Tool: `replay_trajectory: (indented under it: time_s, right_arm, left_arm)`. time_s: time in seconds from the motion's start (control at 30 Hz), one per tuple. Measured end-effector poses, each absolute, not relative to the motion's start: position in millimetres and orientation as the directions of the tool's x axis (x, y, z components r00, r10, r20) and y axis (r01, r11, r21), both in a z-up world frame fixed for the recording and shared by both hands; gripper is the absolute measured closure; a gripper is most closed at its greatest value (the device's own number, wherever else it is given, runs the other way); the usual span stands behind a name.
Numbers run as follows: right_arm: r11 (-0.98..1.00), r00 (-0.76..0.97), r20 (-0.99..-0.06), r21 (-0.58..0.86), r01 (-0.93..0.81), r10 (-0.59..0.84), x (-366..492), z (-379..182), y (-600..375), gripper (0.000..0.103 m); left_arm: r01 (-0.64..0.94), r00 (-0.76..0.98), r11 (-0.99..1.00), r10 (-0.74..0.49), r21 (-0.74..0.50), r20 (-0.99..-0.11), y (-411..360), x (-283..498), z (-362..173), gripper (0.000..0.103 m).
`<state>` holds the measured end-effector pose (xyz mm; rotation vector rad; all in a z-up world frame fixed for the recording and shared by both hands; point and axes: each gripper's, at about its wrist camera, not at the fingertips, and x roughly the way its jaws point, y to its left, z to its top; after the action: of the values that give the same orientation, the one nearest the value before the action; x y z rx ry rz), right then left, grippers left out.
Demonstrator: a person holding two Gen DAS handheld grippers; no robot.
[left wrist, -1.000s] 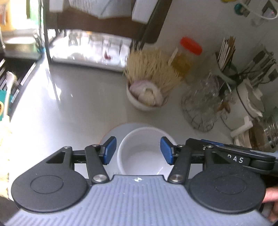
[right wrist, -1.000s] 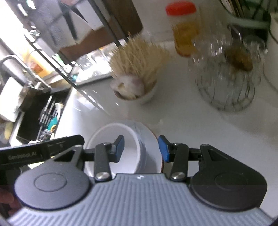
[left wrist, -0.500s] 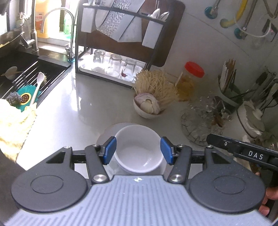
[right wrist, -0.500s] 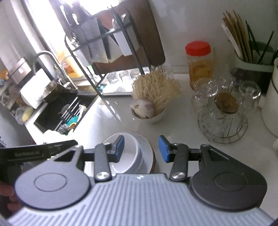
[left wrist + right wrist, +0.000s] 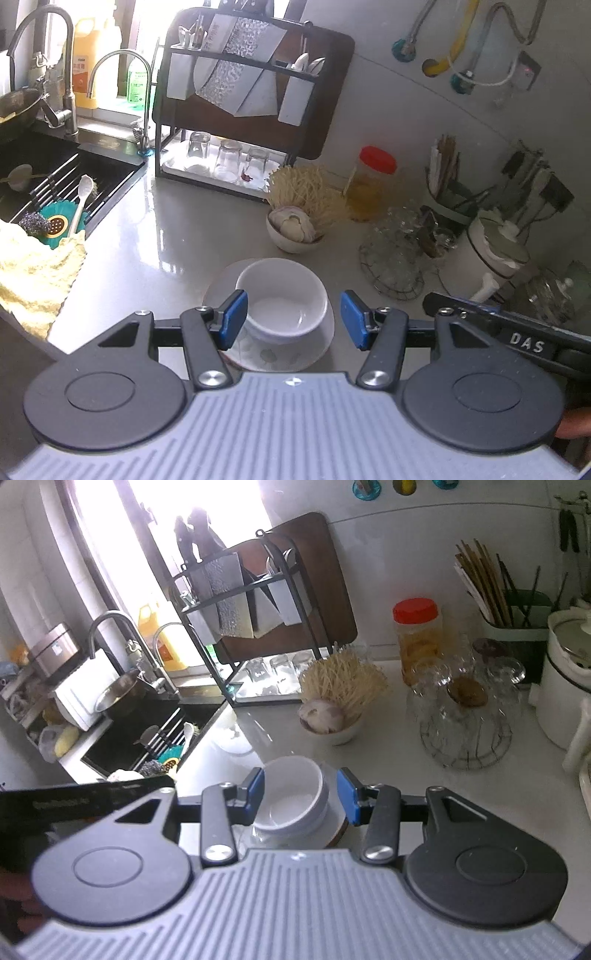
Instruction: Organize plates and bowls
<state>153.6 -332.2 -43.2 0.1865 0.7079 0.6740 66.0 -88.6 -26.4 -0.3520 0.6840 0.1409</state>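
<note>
At far left, a black sink (image 5: 44,177) was seen to hold a white spoon (image 5: 79,206), a steel scourer and a teal strainer, with a yellow cloth (image 5: 33,266) draped over its near edge. Beside it, a dark dish rack (image 5: 236,122) carried cleavers on its upper tier and three upturned glasses (image 5: 225,158) on its tray. Toward the centre, a small white bowl (image 5: 291,236) was filled with garlic bulbs and backed by a pale bristly tuft. Further right, a red-lidded jar (image 5: 371,181) held yellowish contents, a wire stand (image 5: 395,258) carried clear glass cups, and a green holder (image 5: 517,624) contained chopsticks. The task items, an empty plain white bowl (image 5: 284,299) resting on a white plate (image 5: 273,354) with a faint leaf motif, were located on the grey countertop (image 5: 147,266) at centre. The left gripper (image 5: 293,319) and right gripper (image 5: 301,794) were both spread apart, empty, their blue pads clear of the bowl. Compared with one second earlier, both grippers had been drawn back and raised, so that the bowl appeared smaller and the sink and rack had come into view.
</note>
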Motion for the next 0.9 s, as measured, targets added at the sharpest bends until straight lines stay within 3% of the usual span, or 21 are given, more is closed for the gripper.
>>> replay_trajectory:
  time_s: [0.47, 0.9]
  right_arm:
    - [0.82, 0.631, -0.524, 0.34, -0.461, 0.572, 72, -44, -345, 0.056]
    - [0.832, 0.649, -0.521, 0.331, -0.445, 0.554, 50, -44, -347, 0.056]
  left_arm:
    - [-0.175, 0.791, 0.949, -0.024, -0.263, -0.612, -86, -2, -27, 0.037]
    - [-0.164, 0.789, 0.953, -0.028, -0.255, -0.614, -87, -32, -32, 0.036]
